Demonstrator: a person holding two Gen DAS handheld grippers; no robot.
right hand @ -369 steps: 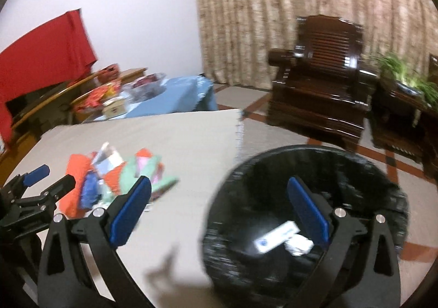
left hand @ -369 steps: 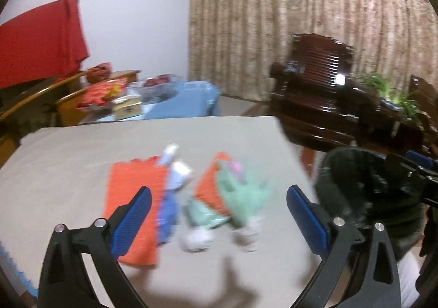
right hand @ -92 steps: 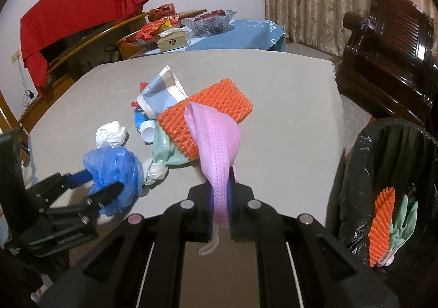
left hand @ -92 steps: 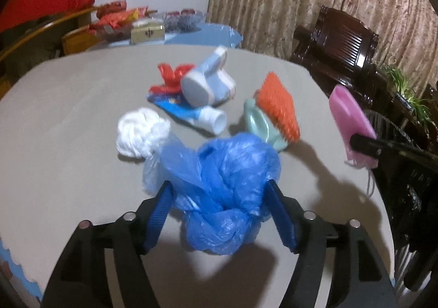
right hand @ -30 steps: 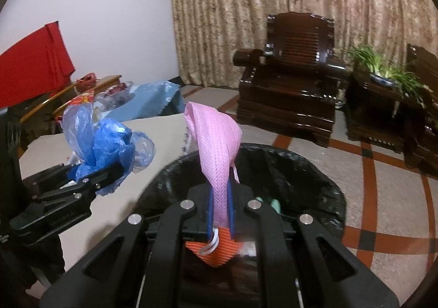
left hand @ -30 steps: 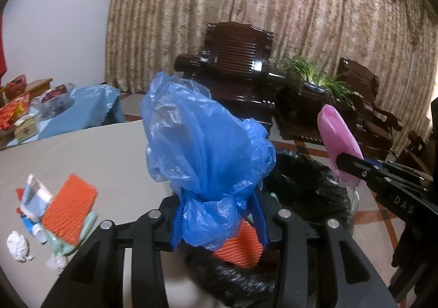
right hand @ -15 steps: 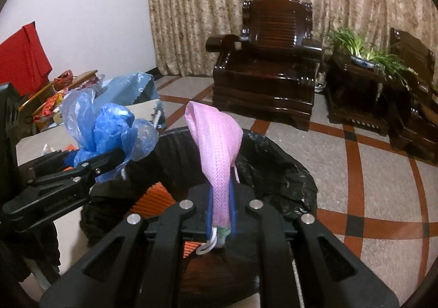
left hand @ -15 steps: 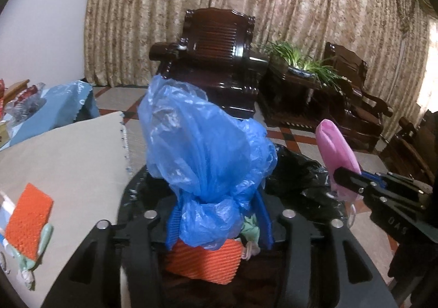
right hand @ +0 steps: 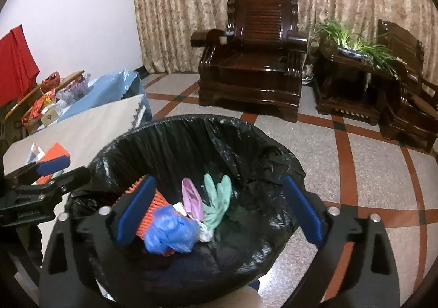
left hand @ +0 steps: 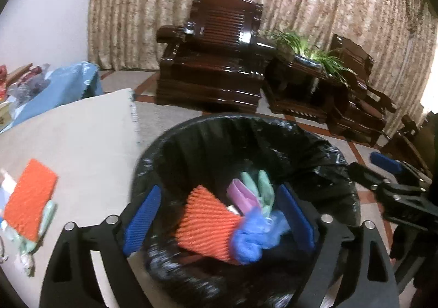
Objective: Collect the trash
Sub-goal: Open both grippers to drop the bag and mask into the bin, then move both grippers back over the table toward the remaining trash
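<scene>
Over the black-lined round trash bin (right hand: pixel 175 144) both grippers hover tilted down, so whatever they let go falls inside. The left gripper (left hand: pixel 219 216) and right gripper (right hand: pixel 219 209) have just been opening, nothing between their jaws. Inside lie the crumpled blue plastic bag (right hand: pixel 169 228) and pink mesh sleeve (right hand: pixel 191 198); more trash waits on the bench (left hand: pixel 82 130).

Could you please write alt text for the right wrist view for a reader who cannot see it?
Open right tongs hover over a black-lined trash bin holding a blue plastic bag, pink cloth, green glove and orange sponge. The left tongs, also open, reach in from the left; a dark wooden armchair stands behind.
</scene>
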